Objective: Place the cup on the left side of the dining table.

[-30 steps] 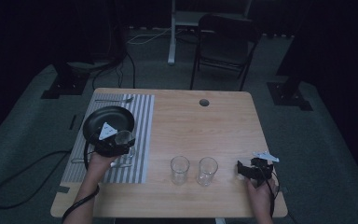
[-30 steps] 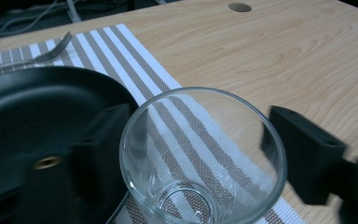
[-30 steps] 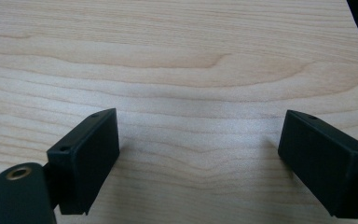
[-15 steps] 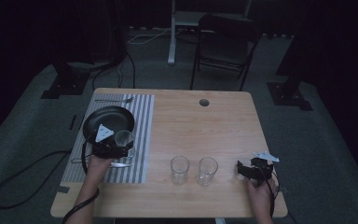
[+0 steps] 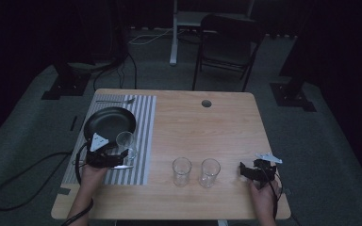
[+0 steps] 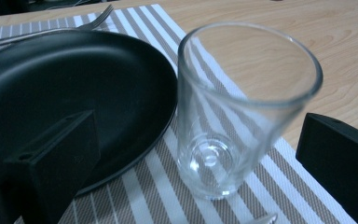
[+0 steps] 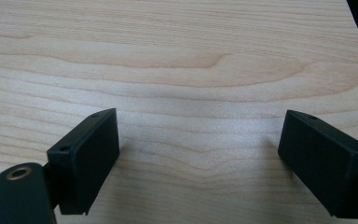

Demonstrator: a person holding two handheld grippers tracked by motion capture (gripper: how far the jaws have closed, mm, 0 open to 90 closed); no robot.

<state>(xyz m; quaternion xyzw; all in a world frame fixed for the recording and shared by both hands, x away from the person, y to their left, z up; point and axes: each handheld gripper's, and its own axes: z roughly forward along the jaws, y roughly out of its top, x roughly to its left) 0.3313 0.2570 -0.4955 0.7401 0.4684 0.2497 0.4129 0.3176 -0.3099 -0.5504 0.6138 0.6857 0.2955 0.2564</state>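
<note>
Jaws on your left gripper (image 6: 200, 172) have just been opening and stand wide, clear of the upright drinking glass (image 6: 242, 112) between them, on the striped placemat (image 6: 140, 196); your right gripper (image 7: 200, 163) gapes over bare bench (image 7: 177, 56).

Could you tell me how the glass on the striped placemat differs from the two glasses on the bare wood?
The placemat glass stands alone on the striped placemat, beside the black plate; the two glasses stand side by side on bare wood. The placemat glass sits between the open left gripper jaws, untouched; the pair has no gripper around it. All are clear, upright and empty.
</note>
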